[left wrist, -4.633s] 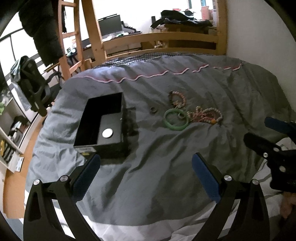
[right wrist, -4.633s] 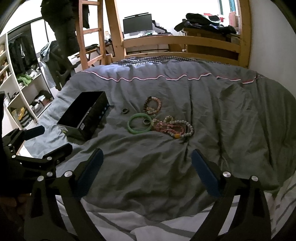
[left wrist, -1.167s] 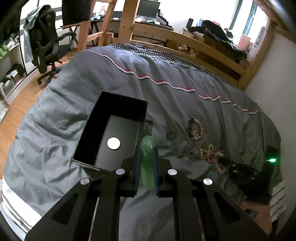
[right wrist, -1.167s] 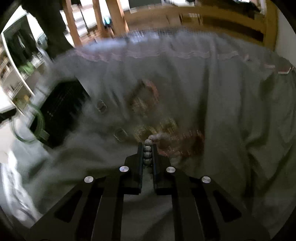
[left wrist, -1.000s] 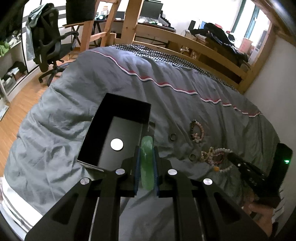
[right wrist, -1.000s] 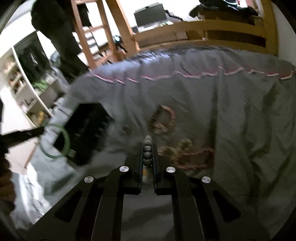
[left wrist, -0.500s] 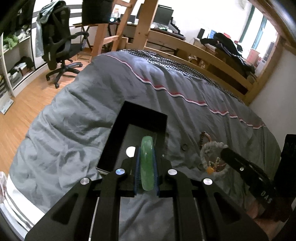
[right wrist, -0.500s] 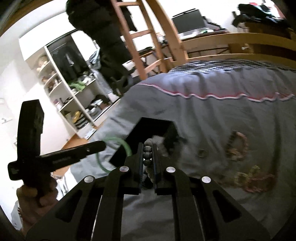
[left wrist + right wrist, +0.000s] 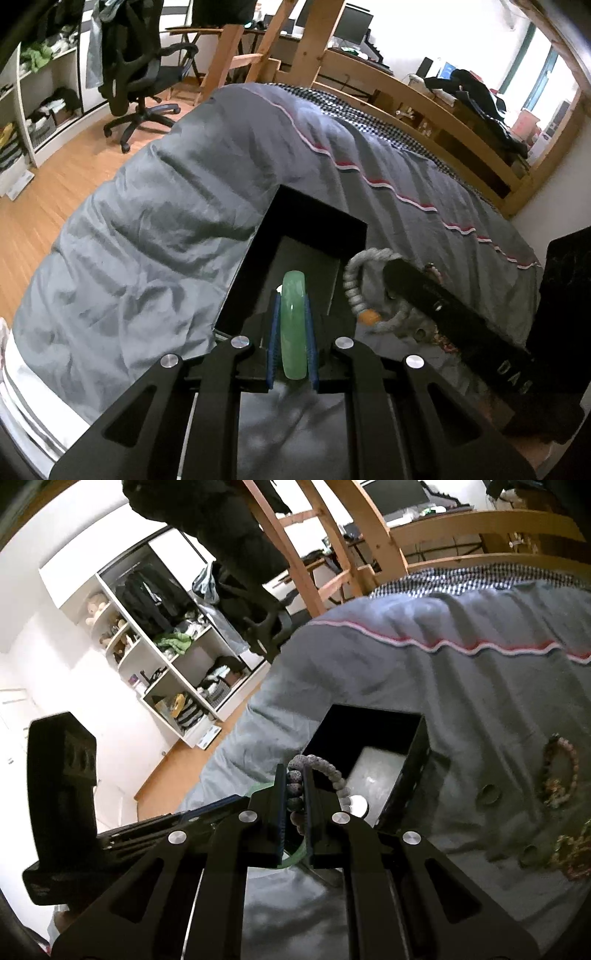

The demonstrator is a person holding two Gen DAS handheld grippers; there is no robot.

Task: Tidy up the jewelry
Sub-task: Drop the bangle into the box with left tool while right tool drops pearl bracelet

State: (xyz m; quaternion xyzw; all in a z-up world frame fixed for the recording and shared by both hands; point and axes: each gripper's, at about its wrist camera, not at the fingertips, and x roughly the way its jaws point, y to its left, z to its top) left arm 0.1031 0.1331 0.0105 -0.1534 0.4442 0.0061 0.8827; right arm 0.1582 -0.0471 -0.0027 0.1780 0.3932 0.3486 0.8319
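Left gripper (image 9: pixel 293 334) is clamped on a green bangle (image 9: pixel 293 325) above the black box (image 9: pixel 317 225); right gripper (image 9: pixel 294 805) pinches a grey bead bracelet (image 9: pixel 325 771) over that box too.

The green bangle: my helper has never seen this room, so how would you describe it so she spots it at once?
On the grey duvet lies an open black box. Just above its near edge, the left gripper holds the green bangle upright between its blue-padded fingers. Unlike the beaded bracelet beside it, it is one smooth, translucent green ring.
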